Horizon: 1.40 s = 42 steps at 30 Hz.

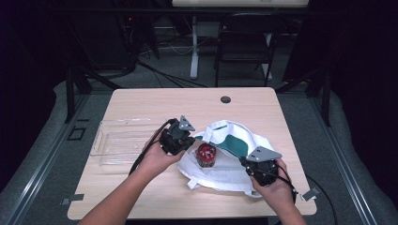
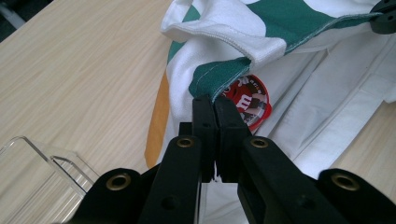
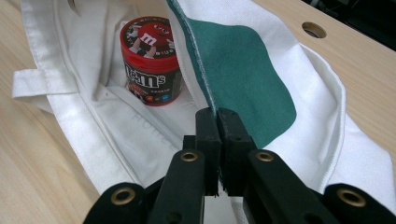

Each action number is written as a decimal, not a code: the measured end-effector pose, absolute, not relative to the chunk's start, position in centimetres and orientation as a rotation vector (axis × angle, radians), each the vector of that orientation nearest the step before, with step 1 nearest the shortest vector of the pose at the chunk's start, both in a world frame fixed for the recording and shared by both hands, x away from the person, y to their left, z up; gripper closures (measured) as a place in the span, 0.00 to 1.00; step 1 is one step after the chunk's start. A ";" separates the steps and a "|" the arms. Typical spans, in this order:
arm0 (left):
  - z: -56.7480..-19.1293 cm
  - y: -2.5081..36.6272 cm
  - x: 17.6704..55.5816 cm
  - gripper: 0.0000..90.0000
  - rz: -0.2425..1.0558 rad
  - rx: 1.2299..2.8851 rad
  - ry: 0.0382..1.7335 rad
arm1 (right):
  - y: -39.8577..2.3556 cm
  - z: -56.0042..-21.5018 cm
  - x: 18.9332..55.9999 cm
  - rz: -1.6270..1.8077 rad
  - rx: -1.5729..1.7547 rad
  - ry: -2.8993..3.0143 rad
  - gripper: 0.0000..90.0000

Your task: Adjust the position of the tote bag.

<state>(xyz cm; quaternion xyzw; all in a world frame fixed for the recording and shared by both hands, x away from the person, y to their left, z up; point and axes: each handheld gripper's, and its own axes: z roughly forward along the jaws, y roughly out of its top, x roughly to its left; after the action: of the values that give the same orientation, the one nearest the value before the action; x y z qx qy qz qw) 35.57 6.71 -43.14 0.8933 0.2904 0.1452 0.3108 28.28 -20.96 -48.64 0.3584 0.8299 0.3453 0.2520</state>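
Both grippers, left [image 1: 186, 139] and right [image 1: 248, 164], pinch the bag [image 1: 244, 140] rim; next, spread it over the tub [image 1: 206, 154].

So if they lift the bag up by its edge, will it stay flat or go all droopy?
Probably droopy: the cloth tote bag already folds and sags where both jaws pinch its top edge. The M&M's tub lying inside might slide or roll toward the lowest spot.

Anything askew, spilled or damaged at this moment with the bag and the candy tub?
Nothing stands out. The red candy tub stands upright with its lid on, on the white and green cloth bag. The left gripper and right gripper each pinch the bag's upper edge. The clear tray sits level.
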 end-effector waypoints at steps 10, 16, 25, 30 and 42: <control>-42.8 6.8 35.9 0.98 0.388 2.361 0.768 | -21.1 -47.8 28.6 0.963 0.988 2.255 0.98; -42.7 6.8 36.4 0.98 0.391 2.360 0.776 | -21.3 -47.5 28.9 0.974 0.997 2.246 0.98; -42.3 6.6 36.9 0.98 0.407 2.366 0.783 | -21.4 -46.8 29.6 0.983 1.002 2.244 0.99; -42.2 6.6 37.2 0.98 0.400 2.360 0.793 | -21.5 -46.4 29.9 0.991 1.013 2.237 0.98; -42.0 6.4 37.9 0.98 0.418 2.363 0.812 | -21.6 -45.5 30.8 0.992 1.017 2.206 0.98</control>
<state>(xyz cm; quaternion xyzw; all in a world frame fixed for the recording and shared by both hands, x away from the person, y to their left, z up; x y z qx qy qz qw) 37.89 6.44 -41.99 0.8899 0.3058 0.1575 0.2994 30.77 -21.59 -45.49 0.3747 0.8127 0.3655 0.2559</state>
